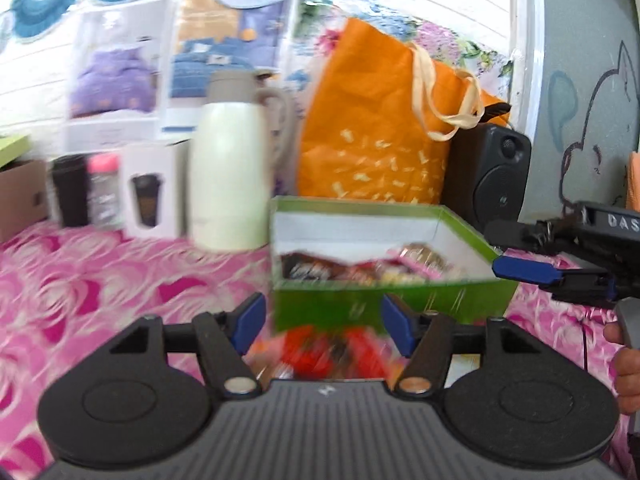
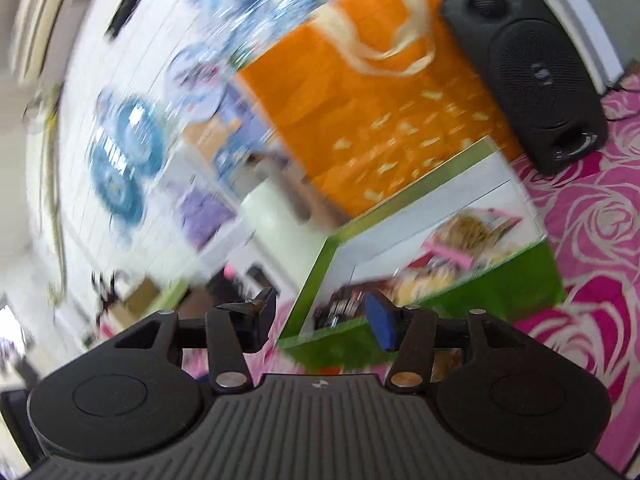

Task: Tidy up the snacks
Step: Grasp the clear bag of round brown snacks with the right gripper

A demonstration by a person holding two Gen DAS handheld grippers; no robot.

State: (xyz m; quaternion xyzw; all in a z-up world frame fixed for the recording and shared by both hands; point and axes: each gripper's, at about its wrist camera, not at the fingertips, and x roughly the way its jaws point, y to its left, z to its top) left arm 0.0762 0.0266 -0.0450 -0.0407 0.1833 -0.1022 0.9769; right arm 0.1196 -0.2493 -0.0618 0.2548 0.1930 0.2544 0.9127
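A green box (image 1: 394, 306) with a white inside stands on the pink flowered cloth and holds several wrapped snacks (image 1: 372, 268). It also shows in the right wrist view (image 2: 500, 280), tilted. My left gripper (image 1: 322, 326) is open just in front of the box, above blurred red and orange snack packets (image 1: 324, 350) lying on the cloth. My right gripper (image 2: 322, 318) is open and empty, hovering at the box's near corner; it shows in the left wrist view (image 1: 520, 252) at the box's right rim.
A cream thermos jug (image 1: 228, 176), a white cup carton (image 1: 154, 196), a dark tumbler (image 1: 70, 192) and a pink-lidded jar (image 1: 104, 190) stand behind left. An orange bag (image 1: 384, 128) and a black speaker (image 1: 492, 176) stand behind the box.
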